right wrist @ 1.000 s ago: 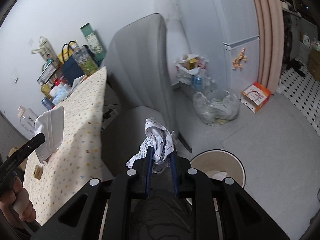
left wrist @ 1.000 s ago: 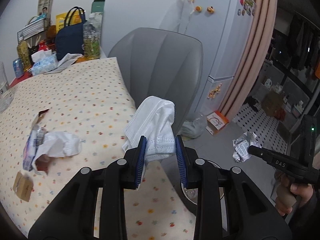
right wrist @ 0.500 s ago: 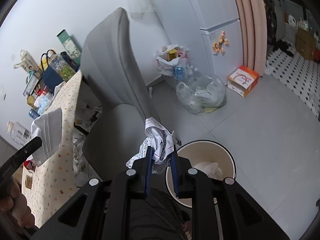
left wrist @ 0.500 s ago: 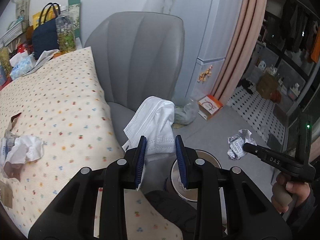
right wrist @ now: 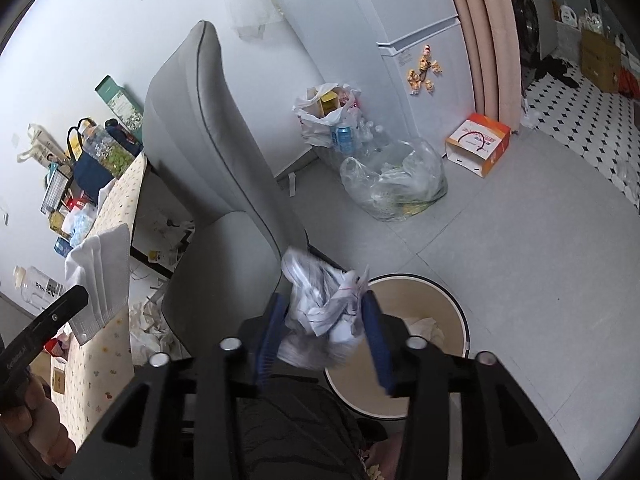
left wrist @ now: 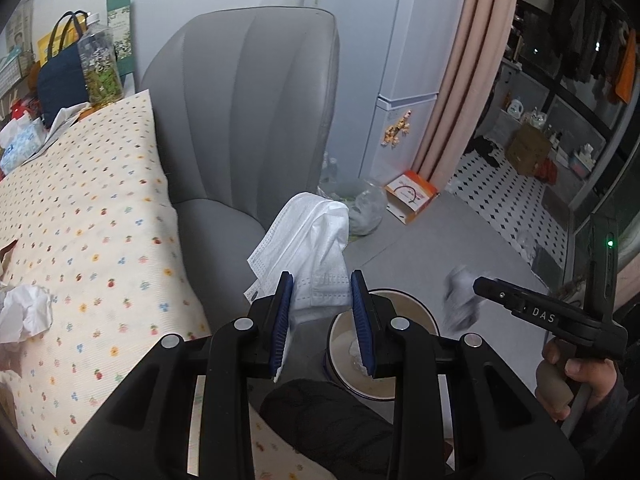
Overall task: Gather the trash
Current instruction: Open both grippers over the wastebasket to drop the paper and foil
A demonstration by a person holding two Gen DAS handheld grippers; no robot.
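Note:
My left gripper (left wrist: 322,296) is shut on a white face mask (left wrist: 308,248) and holds it above the chair seat, beside the round waste bin (left wrist: 380,384). My right gripper (right wrist: 326,320) has its jaws spread apart, and a crumpled printed wrapper (right wrist: 324,308) sits blurred between them, loose, just left of the bin (right wrist: 440,304). In the left wrist view the wrapper (left wrist: 460,300) is a blur at the right gripper's tip. The mask also shows in the right wrist view (right wrist: 100,272).
A grey chair (left wrist: 256,120) stands by the table with a dotted cloth (left wrist: 92,216), which bears a crumpled tissue (left wrist: 26,316). Clear plastic bags (right wrist: 396,180), an orange box (right wrist: 478,142) and a fridge (right wrist: 424,40) stand beyond the bin.
Both grippers moved right, off the table toward the bin. The right gripper's jaws opened and the wrapper is coming loose, blurred. The left gripper still holds the mask.

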